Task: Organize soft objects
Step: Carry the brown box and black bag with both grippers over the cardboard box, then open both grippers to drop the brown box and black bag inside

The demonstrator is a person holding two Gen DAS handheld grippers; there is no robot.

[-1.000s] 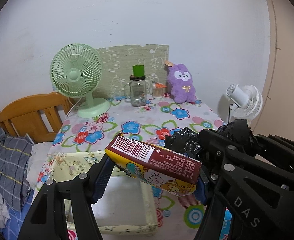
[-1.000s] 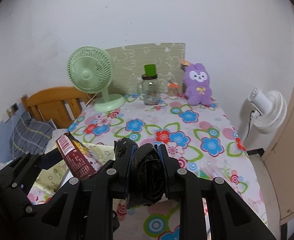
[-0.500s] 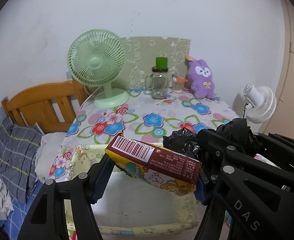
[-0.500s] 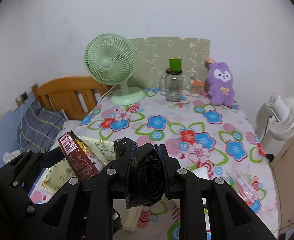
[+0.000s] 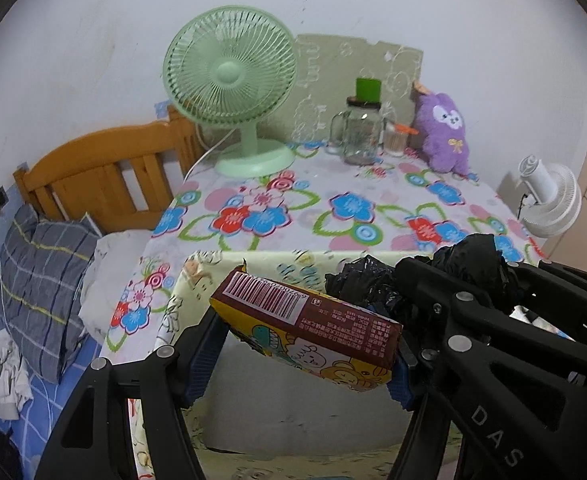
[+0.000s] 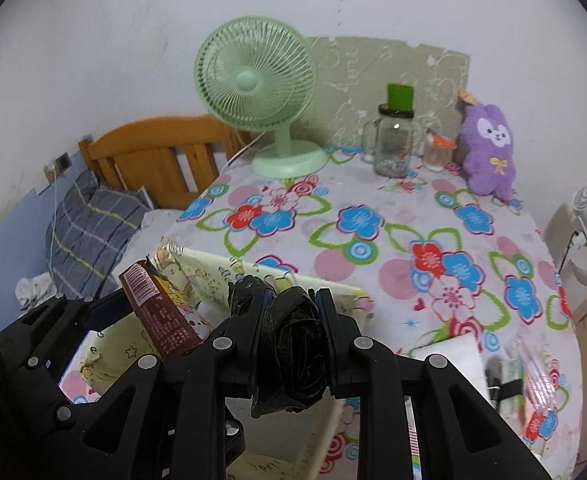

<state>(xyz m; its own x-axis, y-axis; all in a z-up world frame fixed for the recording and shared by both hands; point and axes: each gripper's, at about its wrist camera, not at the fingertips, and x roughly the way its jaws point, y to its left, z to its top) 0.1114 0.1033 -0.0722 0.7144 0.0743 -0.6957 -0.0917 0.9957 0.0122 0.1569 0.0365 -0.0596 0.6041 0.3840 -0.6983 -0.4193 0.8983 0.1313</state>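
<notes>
My left gripper [image 5: 305, 344] is shut on a brown and yellow snack packet [image 5: 309, 332] with a barcode, held over the open pale-yellow fabric box [image 5: 277, 412]. My right gripper [image 6: 293, 344] is shut on a crumpled black plastic bag [image 6: 297, 352], also above the box [image 6: 197, 268]. In the left wrist view the right gripper and its black bag [image 5: 473, 268] sit just right of the packet. In the right wrist view the packet [image 6: 161, 312] is at the left. A purple plush toy [image 6: 489, 148] stands at the table's far right.
On the floral tablecloth [image 6: 373, 224] stand a green fan [image 6: 257, 92], a glass jar with a green lid [image 6: 393, 140] and a small cup. Small items lie at the front right [image 6: 533, 372]. A wooden headboard [image 5: 101, 176], a pillow and a white fan [image 5: 549, 200] flank the table.
Both grippers have moved left and nearer over the fabric box, each still holding its item. The box now fills more of the view below them.
</notes>
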